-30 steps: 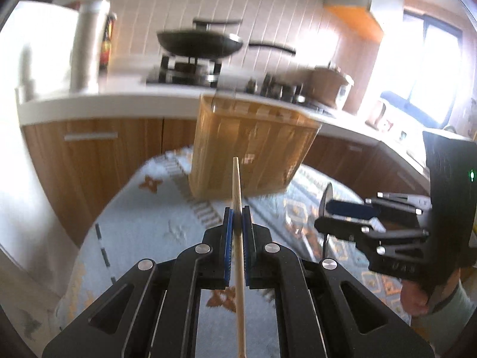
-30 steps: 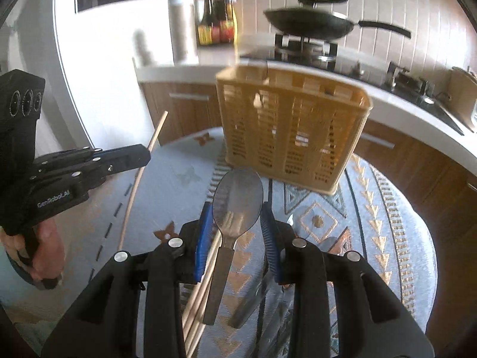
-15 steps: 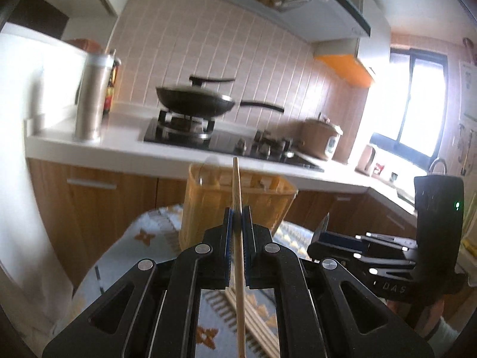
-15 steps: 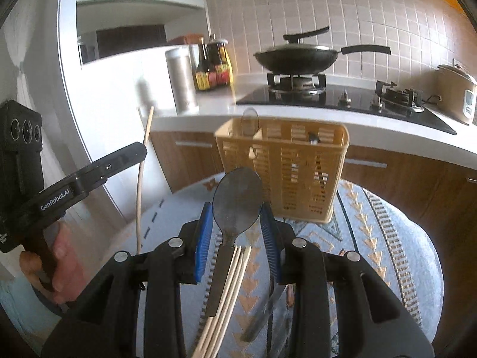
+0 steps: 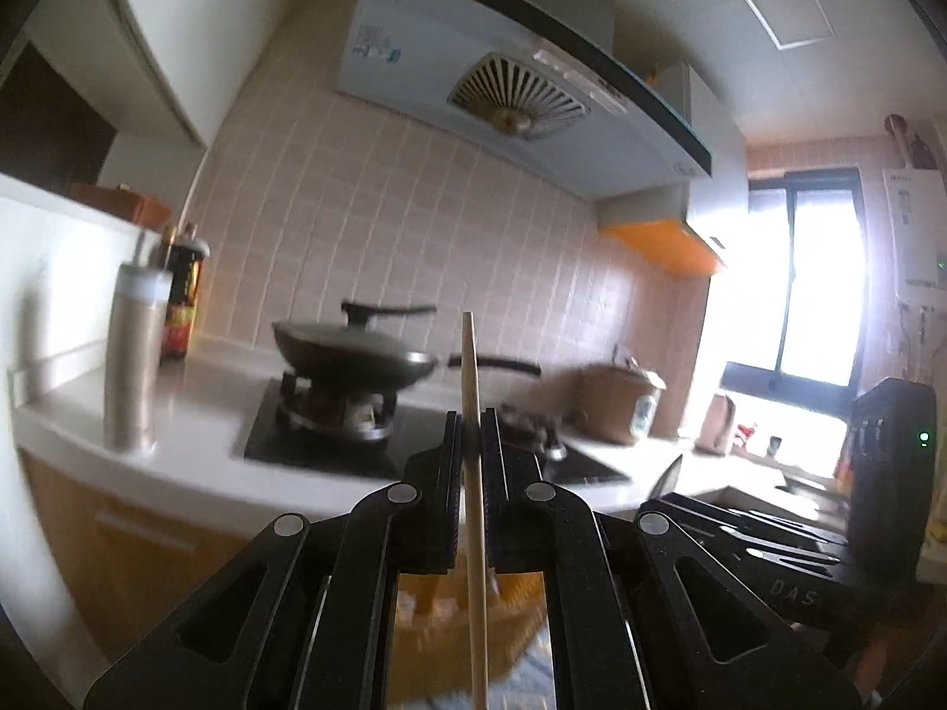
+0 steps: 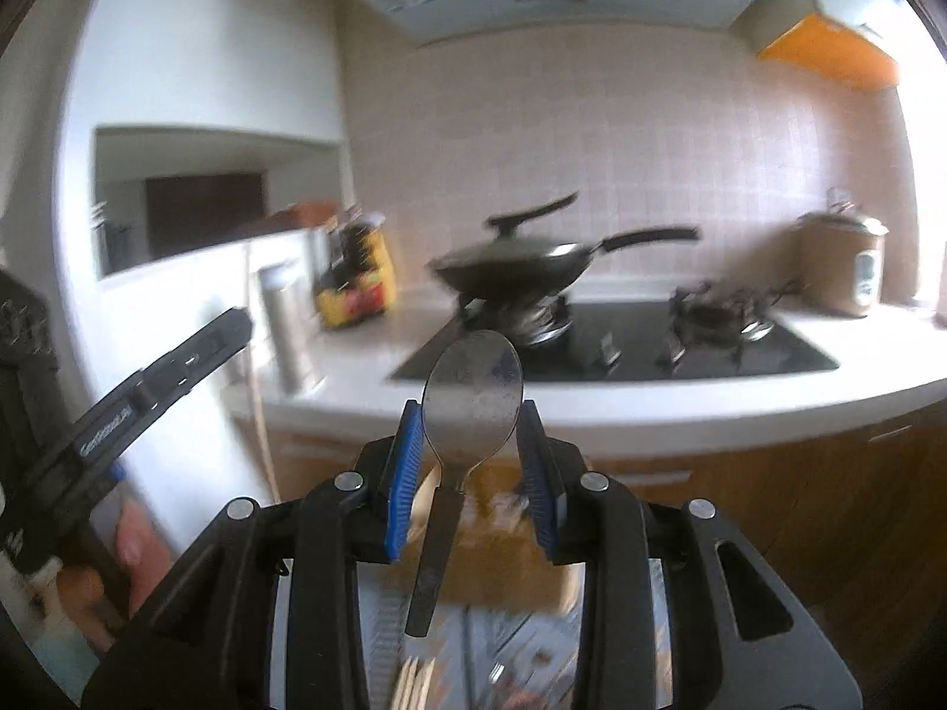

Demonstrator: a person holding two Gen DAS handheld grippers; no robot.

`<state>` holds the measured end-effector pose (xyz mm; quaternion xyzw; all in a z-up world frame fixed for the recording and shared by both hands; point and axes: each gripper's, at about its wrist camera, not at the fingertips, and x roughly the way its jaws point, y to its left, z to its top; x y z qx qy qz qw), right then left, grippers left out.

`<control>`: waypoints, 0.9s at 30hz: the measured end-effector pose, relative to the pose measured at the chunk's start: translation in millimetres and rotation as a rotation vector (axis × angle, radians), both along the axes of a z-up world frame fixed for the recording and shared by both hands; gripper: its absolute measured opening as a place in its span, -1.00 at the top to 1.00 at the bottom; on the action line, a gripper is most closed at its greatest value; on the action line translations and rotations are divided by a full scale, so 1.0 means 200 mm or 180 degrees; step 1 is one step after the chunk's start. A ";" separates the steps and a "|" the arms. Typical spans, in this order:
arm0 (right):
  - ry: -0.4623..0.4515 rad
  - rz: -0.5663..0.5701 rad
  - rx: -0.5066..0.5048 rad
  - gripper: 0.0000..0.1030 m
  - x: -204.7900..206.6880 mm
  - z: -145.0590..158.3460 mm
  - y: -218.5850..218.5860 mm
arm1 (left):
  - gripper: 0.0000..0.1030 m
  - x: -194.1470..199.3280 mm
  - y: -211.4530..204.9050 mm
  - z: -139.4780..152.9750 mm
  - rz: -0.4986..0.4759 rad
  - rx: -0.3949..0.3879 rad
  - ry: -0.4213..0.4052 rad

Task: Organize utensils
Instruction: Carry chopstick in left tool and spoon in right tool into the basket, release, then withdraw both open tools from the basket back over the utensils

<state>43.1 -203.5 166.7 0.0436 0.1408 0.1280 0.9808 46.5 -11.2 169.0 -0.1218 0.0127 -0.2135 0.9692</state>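
Wooden chopstick (image 5: pixel 473 473), upright, pinched partway along its length by the nearly closed left gripper (image 5: pixel 471 444): light, stiff, liable to pivot in so narrow a hold. Metal spoon (image 6: pixel 470 396), clamped across its bowl by the right gripper (image 6: pixel 472 444), handle hanging below: smooth, heavier, likely slippery; the neck would probably hold steadier. Both are raised above the yellow basket (image 5: pixel 450 639); stove and pan (image 6: pixel 521 266) lie beyond.

Left gripper (image 5: pixel 472 444) clamped on chopstick (image 5: pixel 473 414)

Chopstick upright between pads. Basket (image 5: pixel 467 633) below gripper. Pan (image 5: pixel 355 355) on hob (image 5: pixel 331 444). Right gripper (image 5: pixel 669 482) at right edge.
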 end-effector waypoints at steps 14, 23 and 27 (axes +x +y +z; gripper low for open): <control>-0.0199 -0.0880 -0.0589 0.43 0.48 -0.18 0.03 | 0.93 0.51 -0.20 -0.20 0.0364 0.0001 0.0173; 0.0221 -0.0648 -0.0420 0.42 0.52 -0.32 -0.04 | 0.86 0.53 -0.12 -0.30 0.0295 0.0041 0.0447; 0.0402 -0.0531 -0.0328 0.20 0.47 -0.31 -0.06 | 0.63 0.44 -0.06 -0.27 0.0152 0.0030 0.0532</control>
